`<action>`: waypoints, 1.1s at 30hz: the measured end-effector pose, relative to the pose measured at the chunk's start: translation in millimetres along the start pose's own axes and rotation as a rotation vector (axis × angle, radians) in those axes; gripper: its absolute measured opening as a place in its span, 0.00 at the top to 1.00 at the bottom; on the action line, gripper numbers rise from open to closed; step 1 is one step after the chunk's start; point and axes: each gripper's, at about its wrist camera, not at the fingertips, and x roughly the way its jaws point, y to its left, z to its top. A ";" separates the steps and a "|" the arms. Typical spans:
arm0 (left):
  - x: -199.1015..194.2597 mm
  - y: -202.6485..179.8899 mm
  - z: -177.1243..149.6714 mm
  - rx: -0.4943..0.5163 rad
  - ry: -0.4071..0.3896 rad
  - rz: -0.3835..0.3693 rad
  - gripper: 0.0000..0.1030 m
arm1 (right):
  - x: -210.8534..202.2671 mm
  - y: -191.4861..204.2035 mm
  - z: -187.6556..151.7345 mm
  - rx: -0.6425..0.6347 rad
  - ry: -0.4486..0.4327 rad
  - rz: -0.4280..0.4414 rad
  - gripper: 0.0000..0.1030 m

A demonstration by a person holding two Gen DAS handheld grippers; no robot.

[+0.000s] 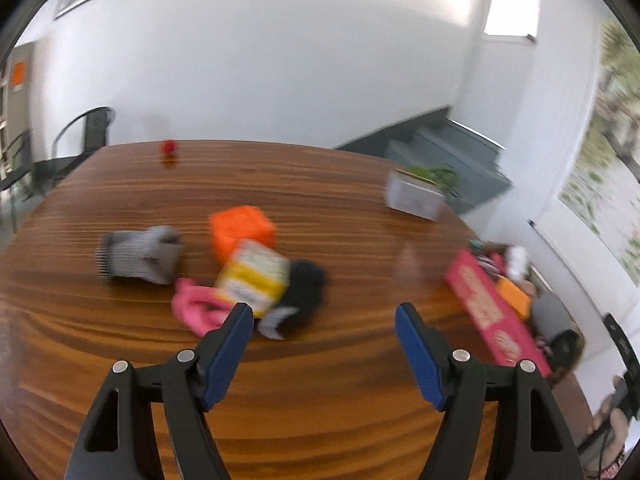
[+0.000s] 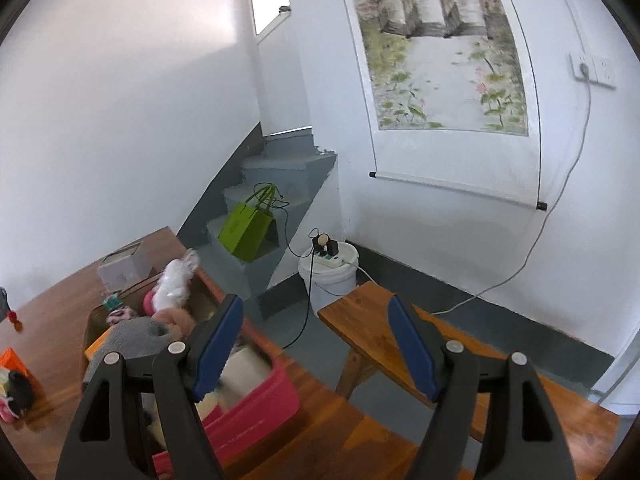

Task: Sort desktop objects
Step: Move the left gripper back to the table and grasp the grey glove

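In the left wrist view a pile lies on the wooden table: a grey knitted glove, an orange box, a yellow and white packet, a pink cloth and a black cloth. My left gripper is open and empty, just short of the pile. A pink box with things in it sits at the table's right edge. In the right wrist view my right gripper is open and empty above that pink box, which holds a grey cloth and a white plush.
A white planter with green leaves stands at the far right of the table, and a small red thing at the far edge. A wooden bench, a white bucket and a green bag on grey stairs lie beyond the table.
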 end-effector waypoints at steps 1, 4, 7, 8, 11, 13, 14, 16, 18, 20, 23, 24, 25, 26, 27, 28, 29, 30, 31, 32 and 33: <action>-2.0 13.5 1.5 -0.012 -0.010 0.023 0.27 | -7.4 5.9 -0.1 0.003 -0.009 0.015 0.24; -2.4 49.9 6.5 -0.051 -0.025 0.084 0.27 | -30.7 31.0 0.3 -0.007 -0.036 0.084 0.22; 4.6 89.0 13.3 -0.098 -0.030 0.156 0.27 | -48.6 66.6 -1.0 -0.055 -0.053 0.168 0.21; 6.9 98.8 15.3 -0.113 -0.031 0.166 0.27 | -52.8 81.4 -2.6 -0.080 -0.048 0.203 0.21; 16.2 122.6 20.9 -0.142 -0.026 0.181 0.27 | -55.8 114.5 -12.2 -0.129 -0.012 0.277 0.21; 25.8 131.3 24.1 -0.141 -0.012 0.182 0.27 | -54.9 131.8 -20.6 -0.151 0.017 0.310 0.21; 29.2 132.6 25.4 -0.131 -0.011 0.184 0.27 | -54.4 140.5 -24.8 -0.162 0.031 0.326 0.21; 37.1 132.4 28.2 -0.098 -0.008 0.191 0.27 | -53.0 154.6 -33.0 -0.181 0.063 0.359 0.21; 45.9 131.8 31.5 -0.061 -0.002 0.206 0.27 | -51.5 167.2 -40.1 -0.209 0.094 0.394 0.21; 55.7 131.9 34.2 -0.043 0.005 0.217 0.27 | -50.4 177.9 -45.7 -0.240 0.121 0.425 0.21; 70.0 140.7 37.2 -0.046 0.021 0.218 0.27 | -48.3 193.2 -51.0 -0.276 0.153 0.462 0.21; 74.9 144.1 38.2 -0.048 0.026 0.223 0.27 | -48.1 197.8 -52.3 -0.285 0.157 0.467 0.21; 79.8 147.4 39.1 -0.050 0.031 0.228 0.27 | -47.9 203.1 -54.2 -0.294 0.158 0.474 0.21; 84.9 151.3 40.1 -0.050 0.036 0.233 0.27 | -46.9 208.5 -55.7 -0.301 0.161 0.479 0.21; 89.3 154.9 41.0 -0.049 0.039 0.235 0.27 | -45.6 213.8 -57.0 -0.309 0.164 0.484 0.21; 92.1 157.1 41.5 -0.047 0.041 0.233 0.25 | -44.6 219.2 -59.3 -0.316 0.171 0.491 0.21; 95.0 159.2 42.1 -0.048 0.042 0.226 0.21 | -43.9 224.7 -62.0 -0.325 0.180 0.498 0.21; 97.7 161.5 42.4 -0.050 0.044 0.223 0.20 | -42.9 229.3 -64.6 -0.332 0.192 0.505 0.21; 100.0 163.6 42.0 -0.053 0.047 0.224 0.20 | -41.3 234.0 -66.9 -0.339 0.207 0.513 0.21; 101.7 165.0 41.5 -0.052 0.052 0.226 0.20 | -39.4 238.7 -69.1 -0.345 0.222 0.522 0.21; 103.4 166.4 40.7 -0.049 0.059 0.227 0.20 | -37.6 243.6 -70.8 -0.351 0.238 0.532 0.21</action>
